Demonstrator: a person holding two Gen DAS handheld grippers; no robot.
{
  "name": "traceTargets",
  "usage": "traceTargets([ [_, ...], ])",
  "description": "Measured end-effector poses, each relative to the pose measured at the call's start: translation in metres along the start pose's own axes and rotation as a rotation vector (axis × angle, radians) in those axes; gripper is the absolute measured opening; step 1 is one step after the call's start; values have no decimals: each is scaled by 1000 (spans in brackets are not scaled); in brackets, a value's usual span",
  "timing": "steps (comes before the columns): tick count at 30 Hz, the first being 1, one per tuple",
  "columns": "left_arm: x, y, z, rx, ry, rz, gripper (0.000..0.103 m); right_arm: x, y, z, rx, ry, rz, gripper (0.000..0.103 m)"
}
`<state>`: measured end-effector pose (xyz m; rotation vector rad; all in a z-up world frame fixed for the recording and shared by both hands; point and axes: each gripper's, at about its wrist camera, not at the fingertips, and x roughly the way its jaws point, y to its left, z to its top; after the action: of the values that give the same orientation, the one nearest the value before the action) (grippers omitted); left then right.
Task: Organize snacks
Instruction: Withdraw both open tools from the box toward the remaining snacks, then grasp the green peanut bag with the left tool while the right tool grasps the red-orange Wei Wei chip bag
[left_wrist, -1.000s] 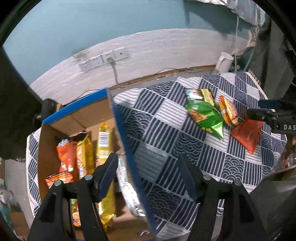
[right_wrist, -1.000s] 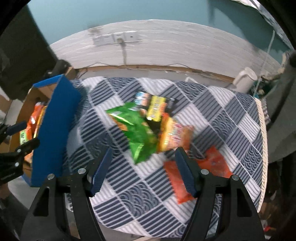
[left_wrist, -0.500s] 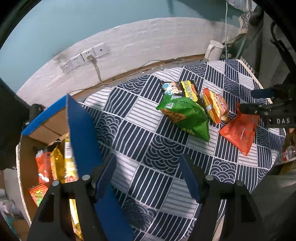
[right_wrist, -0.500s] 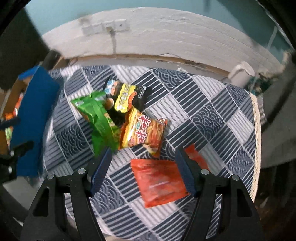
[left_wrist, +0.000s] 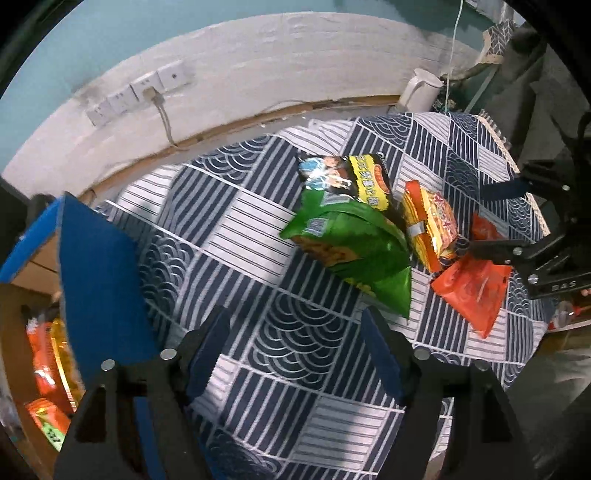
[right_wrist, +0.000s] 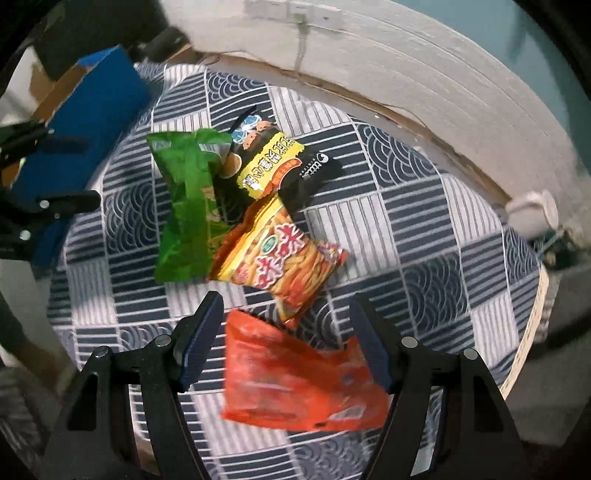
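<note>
Several snack bags lie on the patterned tablecloth: a green bag (left_wrist: 351, 247) (right_wrist: 184, 206), a black-and-yellow bag (left_wrist: 351, 177) (right_wrist: 273, 162), an orange-yellow bag (left_wrist: 430, 225) (right_wrist: 280, 258) and a red bag (left_wrist: 472, 288) (right_wrist: 295, 376). My left gripper (left_wrist: 295, 350) is open and empty above the cloth, short of the green bag. My right gripper (right_wrist: 286, 339) is open, its fingers on either side of the red bag's near end; it also shows in the left wrist view (left_wrist: 495, 218). A cardboard box with blue flaps (left_wrist: 99, 280) (right_wrist: 85, 122) at the left holds more snack bags (left_wrist: 48, 354).
The round table (left_wrist: 258, 229) stands against a white wall with sockets (left_wrist: 140, 92). A white kettle (left_wrist: 421, 92) (right_wrist: 532, 214) sits at the table's far right edge. The box's raised blue flap stands just left of my left gripper.
My left gripper has swung away from the box toward the bags on the table. My right gripper has moved right and down to straddle the red bag.
</note>
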<state>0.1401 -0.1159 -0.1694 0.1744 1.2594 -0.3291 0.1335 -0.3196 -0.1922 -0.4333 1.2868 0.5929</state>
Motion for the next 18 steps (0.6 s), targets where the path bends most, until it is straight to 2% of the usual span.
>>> traceTargets([
  [9,24,-2,5,-35,64,-37,76,24,17,9,-247,7,0,71],
  [18,34,6,6,-63,90,-36,76,55,27,18,-273,27,45,70],
])
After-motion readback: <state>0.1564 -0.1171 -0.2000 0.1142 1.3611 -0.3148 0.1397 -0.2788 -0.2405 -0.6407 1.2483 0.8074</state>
